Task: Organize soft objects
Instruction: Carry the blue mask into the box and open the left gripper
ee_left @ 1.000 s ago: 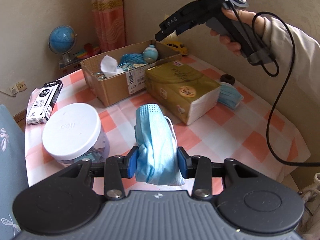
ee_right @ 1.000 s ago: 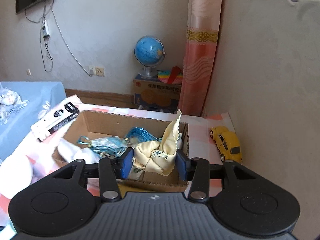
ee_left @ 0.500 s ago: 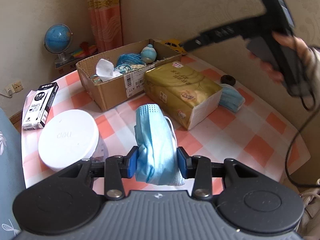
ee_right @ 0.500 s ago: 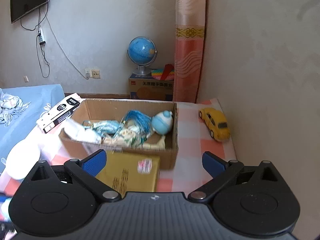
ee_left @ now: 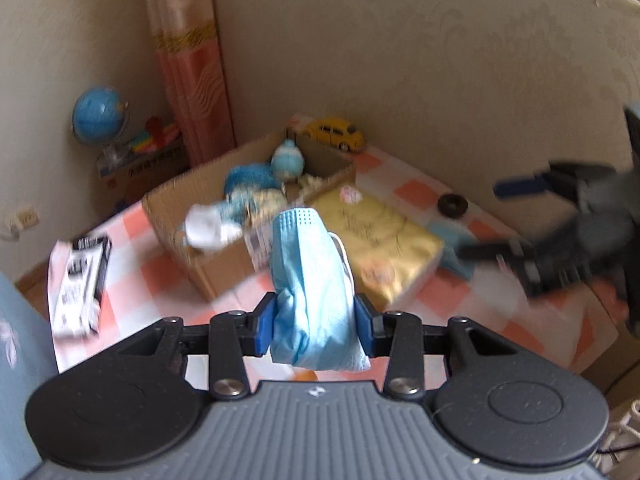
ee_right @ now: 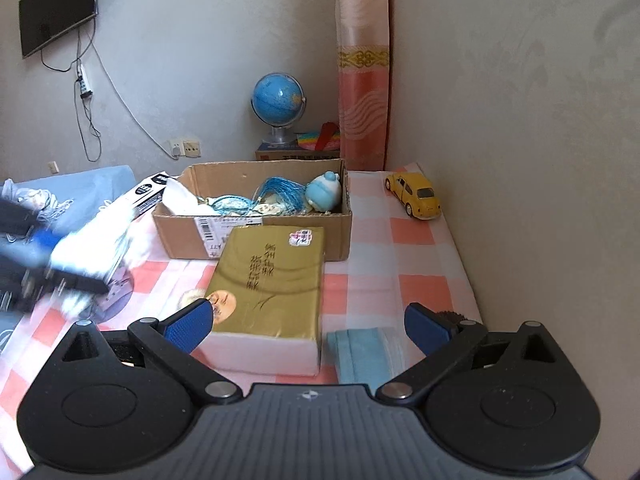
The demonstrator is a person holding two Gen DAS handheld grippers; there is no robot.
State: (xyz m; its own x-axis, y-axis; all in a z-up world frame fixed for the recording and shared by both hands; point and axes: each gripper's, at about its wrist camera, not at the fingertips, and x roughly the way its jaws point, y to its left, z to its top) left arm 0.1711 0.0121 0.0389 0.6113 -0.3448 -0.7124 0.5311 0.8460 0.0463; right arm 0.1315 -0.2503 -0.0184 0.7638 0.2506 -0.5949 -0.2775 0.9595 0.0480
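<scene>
Above table | left tool (ee_left: 315, 322) still grips mask (ee_left: 310, 280) | right tool (ee_right: 308, 325) now wide, empty

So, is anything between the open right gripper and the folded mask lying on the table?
Nothing visible. The mask lies just ahead of the right gripper, within its open span, with the gold tissue pack close on its left.
</scene>
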